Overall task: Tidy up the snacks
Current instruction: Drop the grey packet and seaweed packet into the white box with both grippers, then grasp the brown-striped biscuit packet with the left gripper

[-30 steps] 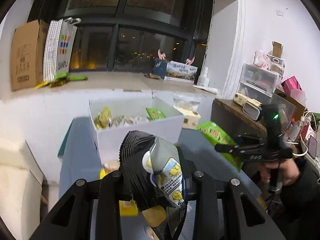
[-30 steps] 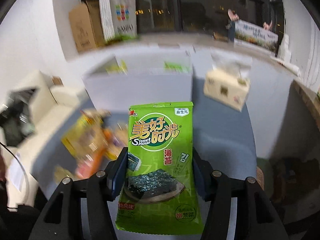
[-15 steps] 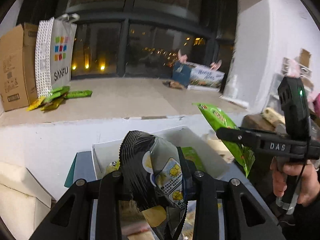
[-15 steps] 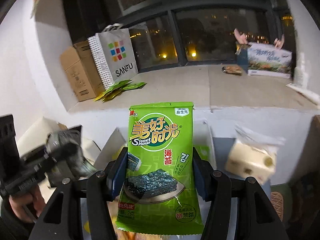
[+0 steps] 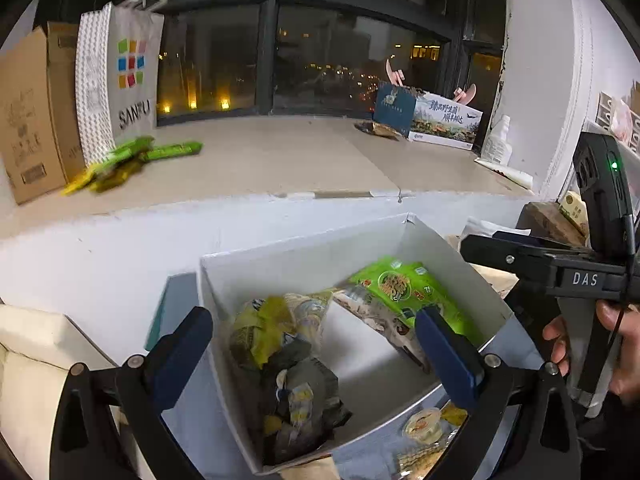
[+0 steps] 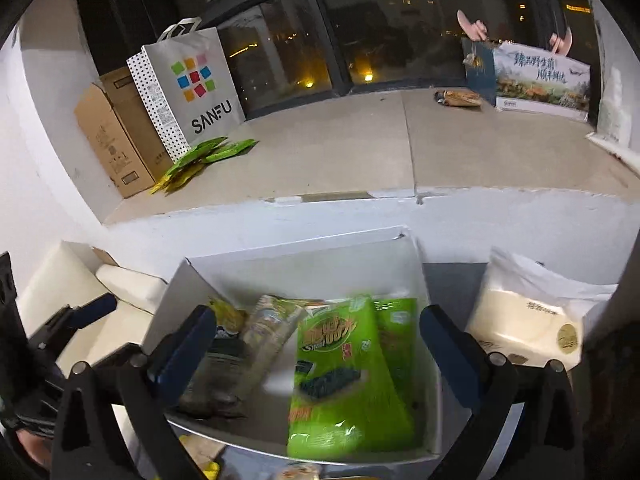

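Left wrist view: the left gripper (image 5: pixel 314 344) has just been opening and stands spread wide with nothing clasped; its dark snack pouch (image 5: pixel 304 392) lies in the white box (image 5: pixel 304 248). Likewise the right gripper (image 6: pixel 318 344) has just been opening, and the green seaweed packet (image 6: pixel 340 376) lies released in the box. The drop step looks finished; next, I judge, both hands go back for the loose snacks (image 5: pixel 424 428) just outside the box.

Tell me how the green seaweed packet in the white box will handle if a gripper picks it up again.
The green seaweed packet looks flat and thin, so probably light and floppy, bending at any unsupported end. Its glossy film shows glare, so it may slip between the fingers. It lies propped against other snacks in the white box, so it may slide when nudged.
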`<state>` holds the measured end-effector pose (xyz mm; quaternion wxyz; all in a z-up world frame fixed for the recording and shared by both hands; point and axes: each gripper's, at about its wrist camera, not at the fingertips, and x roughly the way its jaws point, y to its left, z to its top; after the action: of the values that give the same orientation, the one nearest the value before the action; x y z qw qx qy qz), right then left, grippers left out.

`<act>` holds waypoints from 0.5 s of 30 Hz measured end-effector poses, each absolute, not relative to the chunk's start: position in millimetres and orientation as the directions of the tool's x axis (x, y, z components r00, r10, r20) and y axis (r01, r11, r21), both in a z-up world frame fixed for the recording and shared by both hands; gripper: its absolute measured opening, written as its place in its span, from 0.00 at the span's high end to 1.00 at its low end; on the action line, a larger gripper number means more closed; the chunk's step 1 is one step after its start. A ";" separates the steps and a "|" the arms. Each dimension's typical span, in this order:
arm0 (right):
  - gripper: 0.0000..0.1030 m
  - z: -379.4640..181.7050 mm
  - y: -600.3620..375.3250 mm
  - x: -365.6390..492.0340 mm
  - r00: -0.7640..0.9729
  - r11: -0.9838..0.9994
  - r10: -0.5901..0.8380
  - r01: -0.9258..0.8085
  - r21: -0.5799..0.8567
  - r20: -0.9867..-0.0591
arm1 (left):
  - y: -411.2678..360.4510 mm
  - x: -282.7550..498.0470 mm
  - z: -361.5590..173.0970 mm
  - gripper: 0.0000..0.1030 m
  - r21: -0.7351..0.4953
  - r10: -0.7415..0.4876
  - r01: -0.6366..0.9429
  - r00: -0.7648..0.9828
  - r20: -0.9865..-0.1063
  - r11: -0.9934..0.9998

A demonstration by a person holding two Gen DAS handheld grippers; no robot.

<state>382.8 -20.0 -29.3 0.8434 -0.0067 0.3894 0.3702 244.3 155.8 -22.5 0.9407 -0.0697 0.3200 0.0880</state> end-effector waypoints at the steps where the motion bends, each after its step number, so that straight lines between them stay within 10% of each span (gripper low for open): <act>1: 0.00 -28.9 -22.5 380.1 0.422 0.719 0.627 -0.637 0.278 -0.655 | 154.6 239.9 -19.1 0.00 -0.075 0.119 -0.205 0.787 -0.606 0.976; 15: 0.00 19.1 -76.8 284.8 0.466 0.626 0.707 -0.762 0.164 -0.533 | 125.0 135.9 17.7 0.00 -0.127 0.055 -0.139 0.857 -0.512 0.982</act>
<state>284.8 -76.8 19.1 0.8547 -0.0487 0.2872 0.4297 135.9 125.0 17.7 0.9604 -0.0799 0.2622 0.0504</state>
